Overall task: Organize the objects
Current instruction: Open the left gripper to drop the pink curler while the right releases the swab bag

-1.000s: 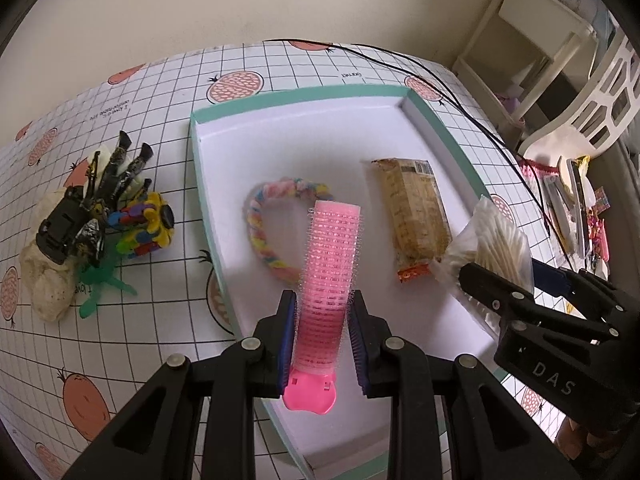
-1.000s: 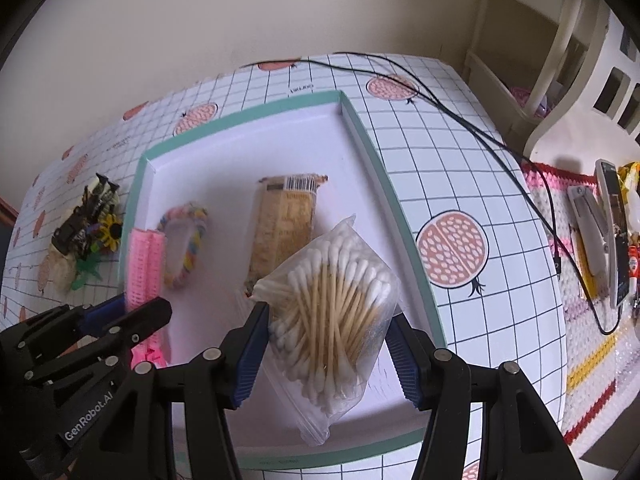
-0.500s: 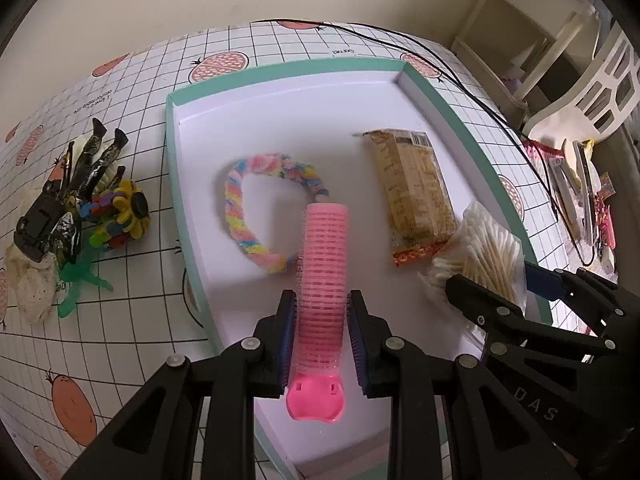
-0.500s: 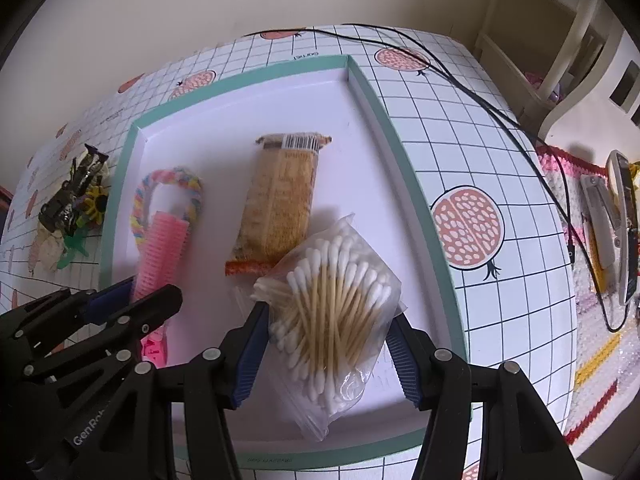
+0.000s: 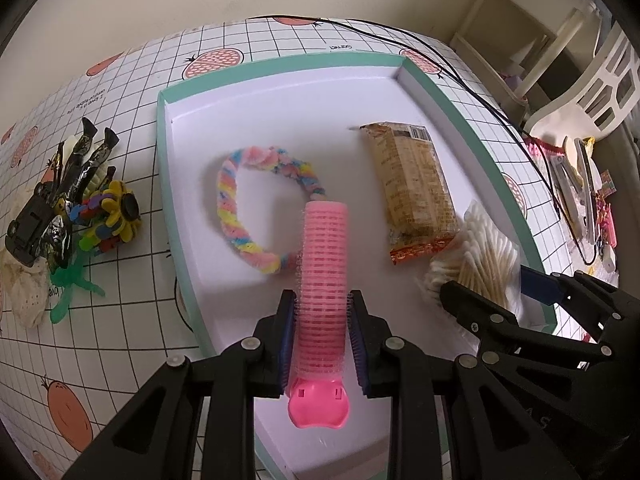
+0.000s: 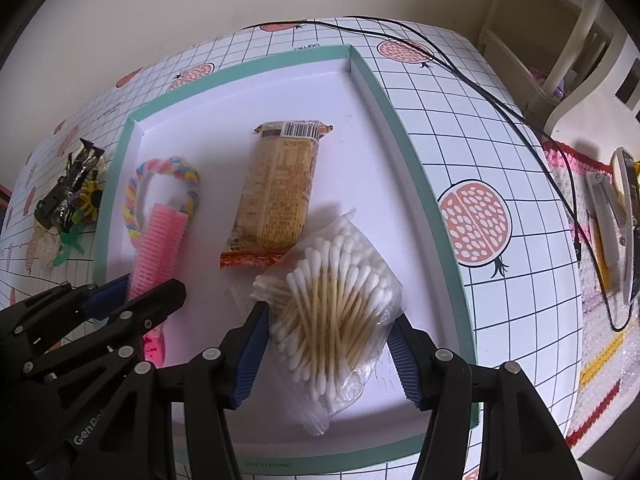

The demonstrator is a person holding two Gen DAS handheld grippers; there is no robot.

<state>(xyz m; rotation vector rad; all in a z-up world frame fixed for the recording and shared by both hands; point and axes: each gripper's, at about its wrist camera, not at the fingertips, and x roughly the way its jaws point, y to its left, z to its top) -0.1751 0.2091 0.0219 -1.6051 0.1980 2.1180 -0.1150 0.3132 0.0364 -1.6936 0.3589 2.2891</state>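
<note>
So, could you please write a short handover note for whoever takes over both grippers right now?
Left gripper: shut on the pink hair roller, over the tray.
Right gripper: jaws around the bag of cotton swabs, low over the tray's near right corner.
Already in the tray: braided pastel loop, snack bar.
Left: release both, then the pile of small toys and clips on the tablecloth, left of the tray.

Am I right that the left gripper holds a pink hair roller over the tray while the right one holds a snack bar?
Not quite. The right gripper holds a bag of cotton swabs, as its own wrist view shows; the snack bar lies in the tray.
</note>
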